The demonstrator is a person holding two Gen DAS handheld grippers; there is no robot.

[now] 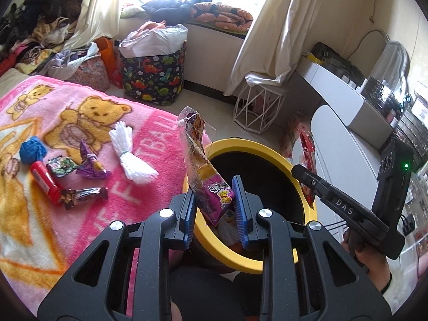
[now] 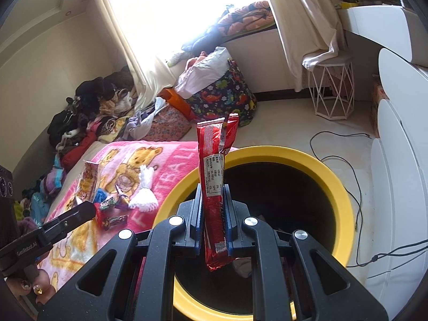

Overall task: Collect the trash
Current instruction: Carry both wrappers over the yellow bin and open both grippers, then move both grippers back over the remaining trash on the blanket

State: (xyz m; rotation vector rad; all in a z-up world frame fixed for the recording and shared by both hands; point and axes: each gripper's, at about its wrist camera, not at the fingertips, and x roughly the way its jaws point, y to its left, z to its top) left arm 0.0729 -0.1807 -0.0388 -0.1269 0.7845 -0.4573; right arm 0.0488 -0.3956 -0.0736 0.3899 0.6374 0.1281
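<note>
Left tool [image 1: 215,200]: tilted down over the bin [image 1: 256,147], clamped on a purple wrapper [image 1: 206,176] standing upright.
Right tool [image 2: 213,208]: tilted down above the bin's mouth, closed tight on a red wrapper [image 2: 214,165].
Writing: "DAS", "GenRobot.AI" on tool bodies.
Blanket [image 1: 80,139]: more wrappers [image 1: 85,194] lie left of the bin.

Each matte black plastic left gripper [image 1: 216,200] and right gripper [image 2: 214,208] has ribbed blue finger pads [image 1: 239,200], triangular cut-outs and four round silver bolts [image 1: 165,213]. White "DAS" lettering marks one housing; a green light glows at two o'clock. A hand [image 2: 32,283] at eight o'clock wears gem-studded nail polish.
</note>
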